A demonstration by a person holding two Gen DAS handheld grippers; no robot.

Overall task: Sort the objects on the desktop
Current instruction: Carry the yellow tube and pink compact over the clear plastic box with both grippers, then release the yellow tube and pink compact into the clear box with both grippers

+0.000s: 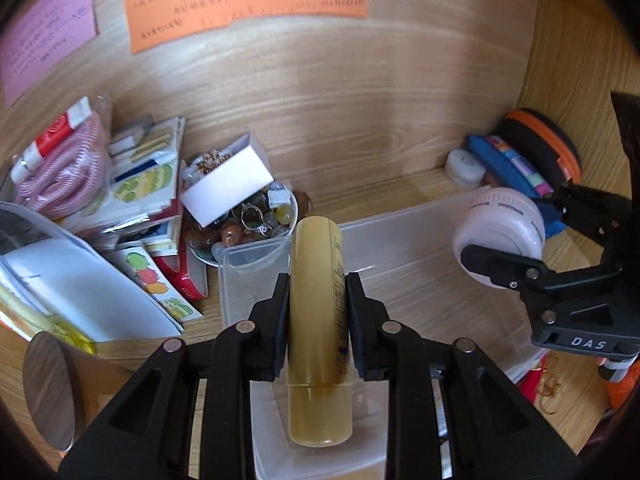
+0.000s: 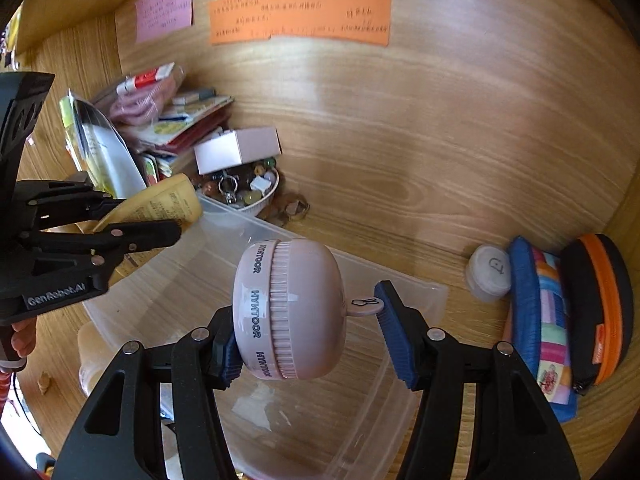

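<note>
Your left tool is clamped tight on a yellow bottle, held lengthwise over the clear plastic bin below it. Your right tool stands wide, gripping a pink HYNTOOR timer between its blue pads, also above that bin on the bench.

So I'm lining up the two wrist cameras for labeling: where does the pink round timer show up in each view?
Left wrist view: the pink round timer sits at the right, held in the right gripper above the clear plastic bin.
Right wrist view: it is at center, between that gripper's blue pads, over the bin.
Shared landmark: the orange paper note on the wooden back wall.
</note>
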